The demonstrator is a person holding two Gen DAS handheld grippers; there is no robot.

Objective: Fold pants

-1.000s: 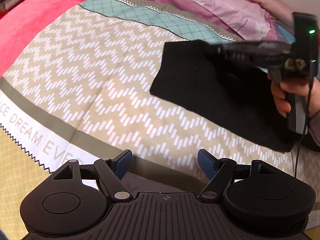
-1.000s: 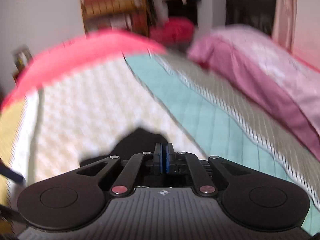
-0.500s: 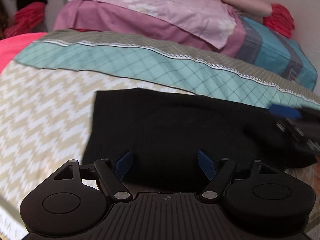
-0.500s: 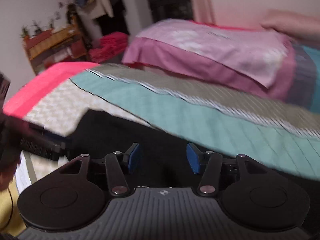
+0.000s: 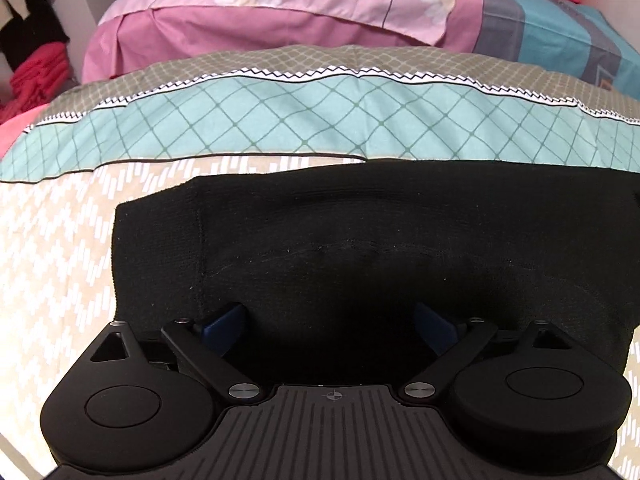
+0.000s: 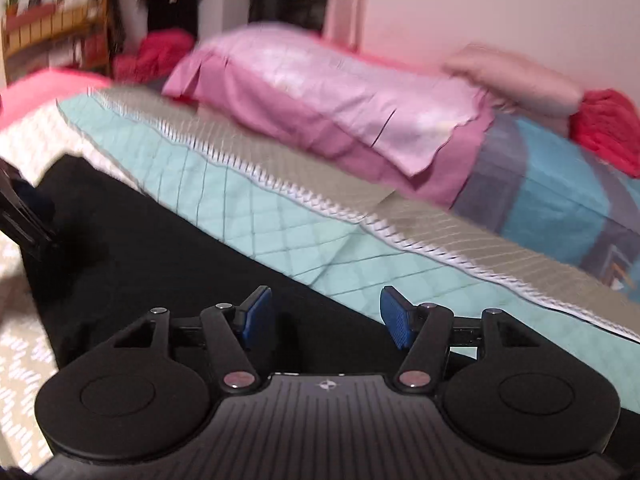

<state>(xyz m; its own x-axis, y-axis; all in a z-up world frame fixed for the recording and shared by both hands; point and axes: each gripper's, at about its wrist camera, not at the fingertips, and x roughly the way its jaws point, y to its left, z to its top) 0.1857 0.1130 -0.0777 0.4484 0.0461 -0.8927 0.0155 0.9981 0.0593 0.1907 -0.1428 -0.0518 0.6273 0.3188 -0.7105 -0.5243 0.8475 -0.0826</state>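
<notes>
The black pants (image 5: 360, 240) lie folded flat on the bed, a ribbed cuff or band at their left end. My left gripper (image 5: 330, 326) is open, close over the near edge of the pants, its blue pads (image 5: 226, 322) spread wide above the cloth. In the right wrist view the pants (image 6: 152, 256) run from the left to under my right gripper (image 6: 326, 316), which is open and empty just above their far edge. The left gripper's dark body shows at the far left edge of that view (image 6: 16, 216).
The bed cover has a beige zigzag part (image 5: 52, 248) and a teal diamond band (image 5: 320, 120). Pink pillows (image 5: 280, 12) and a blue-grey one (image 6: 560, 200) lie behind. Red clothes (image 6: 608, 128) and a shelf (image 6: 52, 32) stand beyond.
My right gripper has opened, let go of the pants and swung right. My left gripper has moved in over the near edge of the pants, still open.
</notes>
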